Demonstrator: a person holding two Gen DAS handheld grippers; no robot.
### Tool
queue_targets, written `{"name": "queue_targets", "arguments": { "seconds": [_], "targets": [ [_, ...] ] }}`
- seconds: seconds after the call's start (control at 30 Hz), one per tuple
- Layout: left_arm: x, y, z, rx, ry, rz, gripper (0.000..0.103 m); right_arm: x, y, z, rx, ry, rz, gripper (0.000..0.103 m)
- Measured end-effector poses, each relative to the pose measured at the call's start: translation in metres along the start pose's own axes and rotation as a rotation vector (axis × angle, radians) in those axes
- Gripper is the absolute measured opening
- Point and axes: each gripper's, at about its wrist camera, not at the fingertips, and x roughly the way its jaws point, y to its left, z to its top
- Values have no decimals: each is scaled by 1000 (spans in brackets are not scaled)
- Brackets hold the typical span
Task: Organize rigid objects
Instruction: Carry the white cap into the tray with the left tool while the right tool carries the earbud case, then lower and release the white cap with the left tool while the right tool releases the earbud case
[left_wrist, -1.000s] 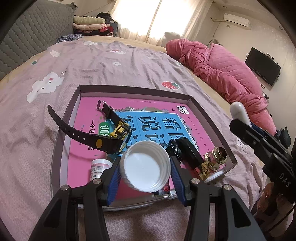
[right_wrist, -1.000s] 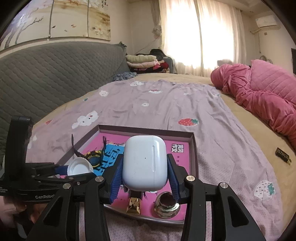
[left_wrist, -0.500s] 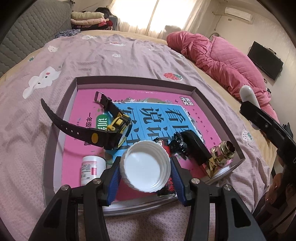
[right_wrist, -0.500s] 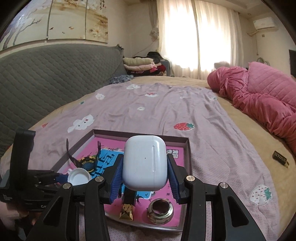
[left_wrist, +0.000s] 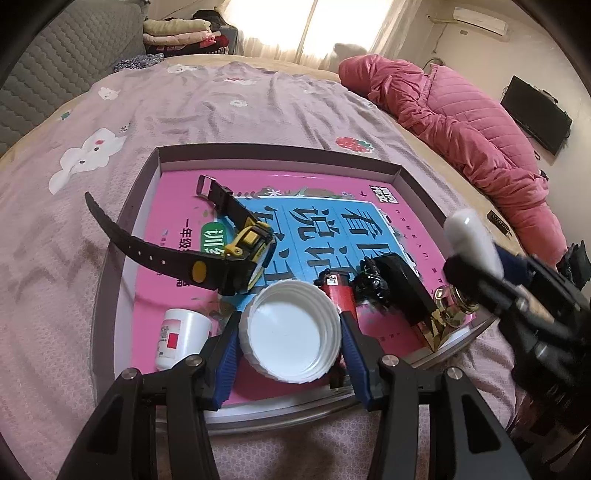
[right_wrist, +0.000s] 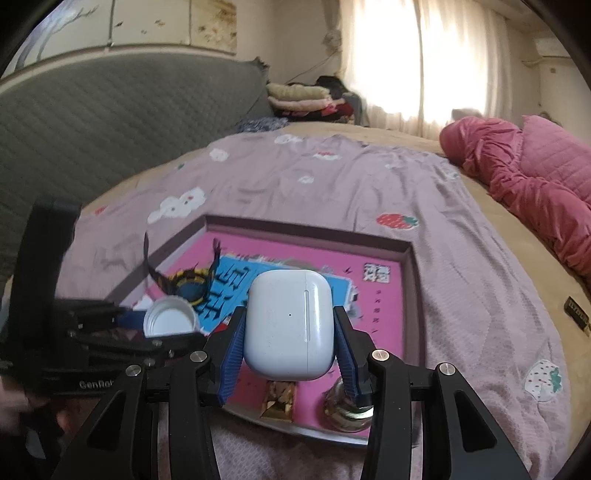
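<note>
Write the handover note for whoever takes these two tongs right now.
Left tongs: shut on the white cap, open side up, above the near part of the tray.
Right tongs: shut on the white earbud case, above the tray's near edge.
In the tray, on a pink-and-blue book: black-and-yellow watch with one strap over the left rim, small white bottle, red lighter, black block, gold pieces at the near right corner.
Done: those items are in.
Left: set down the cap and the case. A small dark item lies on the bed to the right.
</note>
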Motion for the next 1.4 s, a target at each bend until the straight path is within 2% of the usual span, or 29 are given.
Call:
{"name": "queue_targets", "arguments": {
  "seconds": [0.37,0.67,1.0,1.4],
  "targets": [
    [-1,3,1,-8,10,12,51,19,18,-12,-86,78,35,46],
    [-3,7,0,-20,13,13,51,24,22,-13,-104,101,49,46],
    [-3,7,0,-19,15,10,51,32,38,-15,-187,131,48,46],
    [-1,3,-3,6,21,22,51,42,29,-14,-135,160,86,46]
  ]
}}
